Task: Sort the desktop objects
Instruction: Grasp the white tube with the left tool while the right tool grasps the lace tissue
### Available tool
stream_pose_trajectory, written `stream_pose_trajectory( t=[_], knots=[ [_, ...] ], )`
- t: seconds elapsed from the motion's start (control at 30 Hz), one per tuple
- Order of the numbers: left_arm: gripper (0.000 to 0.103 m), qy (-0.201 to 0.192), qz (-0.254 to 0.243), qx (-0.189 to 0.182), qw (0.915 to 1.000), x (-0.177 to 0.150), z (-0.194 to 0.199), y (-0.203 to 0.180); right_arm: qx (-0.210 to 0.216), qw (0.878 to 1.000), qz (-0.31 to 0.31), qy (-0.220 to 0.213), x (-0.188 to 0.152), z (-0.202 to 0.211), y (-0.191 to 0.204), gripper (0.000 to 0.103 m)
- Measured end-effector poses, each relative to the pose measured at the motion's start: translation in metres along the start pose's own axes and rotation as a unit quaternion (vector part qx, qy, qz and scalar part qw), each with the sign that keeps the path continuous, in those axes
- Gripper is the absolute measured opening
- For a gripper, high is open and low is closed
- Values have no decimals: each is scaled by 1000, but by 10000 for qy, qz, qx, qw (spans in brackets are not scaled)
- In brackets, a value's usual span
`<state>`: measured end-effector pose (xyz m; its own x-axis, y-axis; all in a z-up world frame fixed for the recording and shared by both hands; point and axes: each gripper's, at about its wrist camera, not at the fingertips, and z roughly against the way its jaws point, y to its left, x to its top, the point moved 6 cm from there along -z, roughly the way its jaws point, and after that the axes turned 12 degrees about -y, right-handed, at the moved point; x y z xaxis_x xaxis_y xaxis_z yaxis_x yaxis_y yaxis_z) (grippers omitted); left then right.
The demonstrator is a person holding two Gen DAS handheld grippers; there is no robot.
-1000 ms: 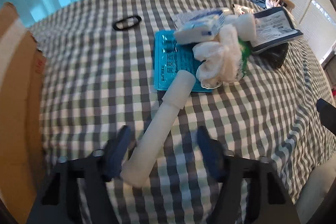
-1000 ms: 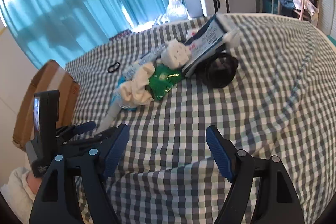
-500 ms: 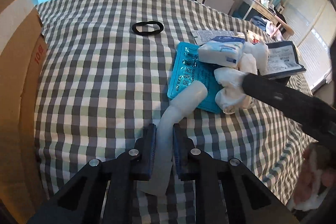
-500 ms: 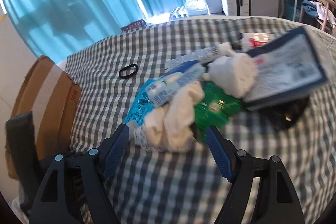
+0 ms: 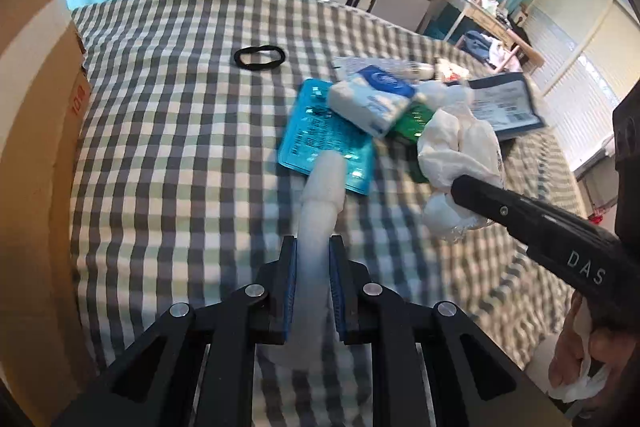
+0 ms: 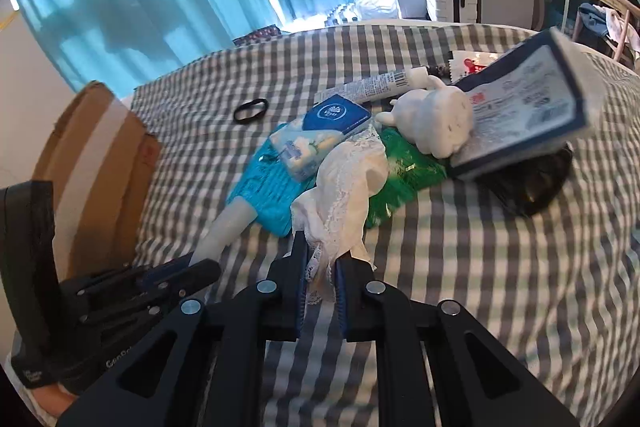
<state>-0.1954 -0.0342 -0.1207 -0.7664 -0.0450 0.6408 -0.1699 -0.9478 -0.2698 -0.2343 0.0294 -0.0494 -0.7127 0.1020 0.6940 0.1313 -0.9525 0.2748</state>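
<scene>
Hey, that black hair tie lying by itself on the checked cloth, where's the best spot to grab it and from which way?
Judging by its pose, come straight down from above. The black hair tie lies flat as an open oval on the checked cloth, apart from the pile. Put one finger inside the loop and one outside, pinching a long side of the band.

2 wrist fisheyes, angled down, close (sharing the checked table (image 5: 168, 131))

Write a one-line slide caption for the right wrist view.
Right hand-held gripper shut on white lace cloth at the pile's near edge; left hand-held gripper holds a white tube.
</scene>
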Motion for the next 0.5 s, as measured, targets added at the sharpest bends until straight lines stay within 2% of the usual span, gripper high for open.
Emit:
stream_pose_trajectory(
  t=[0.1,0.33,0.5],
  knots=[
    [16,-38,11,-86,10000,-1,20,-7,115,9997,-172,-102,0,22,4,12],
    [16,-450,-52,-216,9987,5,81,-27,236,9988,-142,-399,2,75,25,11],
    [16,-641,-90,-172,9978,17,118,-40,292,9974,-170,-629,5,113,40,12]
  ],
)
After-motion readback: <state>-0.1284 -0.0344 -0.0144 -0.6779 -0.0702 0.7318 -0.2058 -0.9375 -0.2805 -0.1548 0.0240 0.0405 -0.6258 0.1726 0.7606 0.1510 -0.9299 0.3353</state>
